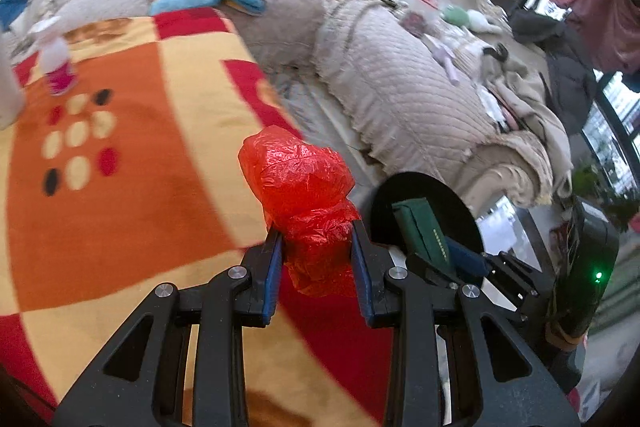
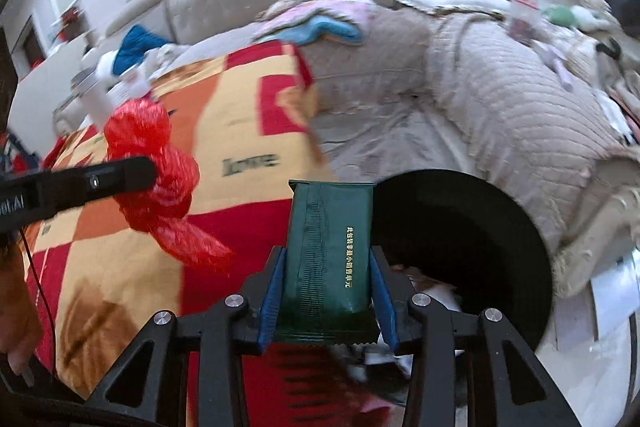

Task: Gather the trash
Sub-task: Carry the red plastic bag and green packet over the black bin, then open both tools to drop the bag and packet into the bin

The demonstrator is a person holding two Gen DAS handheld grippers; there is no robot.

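The left tool (image 1: pixel 316 231) pinches a crumpled red plastic bag (image 1: pixel 300 179) over the patterned blanket (image 1: pixel 120 187); the right tool (image 2: pixel 328 263) pinches a green packet (image 2: pixel 328 247) beside the black bin (image 2: pixel 480 227).

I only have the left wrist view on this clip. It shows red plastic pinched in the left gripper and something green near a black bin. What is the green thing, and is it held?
Observer: It is a flat green packet, clamped between the right gripper fingers.
Operator: Any markings on it?
Observer: A column of gold characters runs down its face; too small for me to read.
Operator: Anything already in the bin?
Observer: The right wrist view shows pale scraps inside the black bin, low near its rim.
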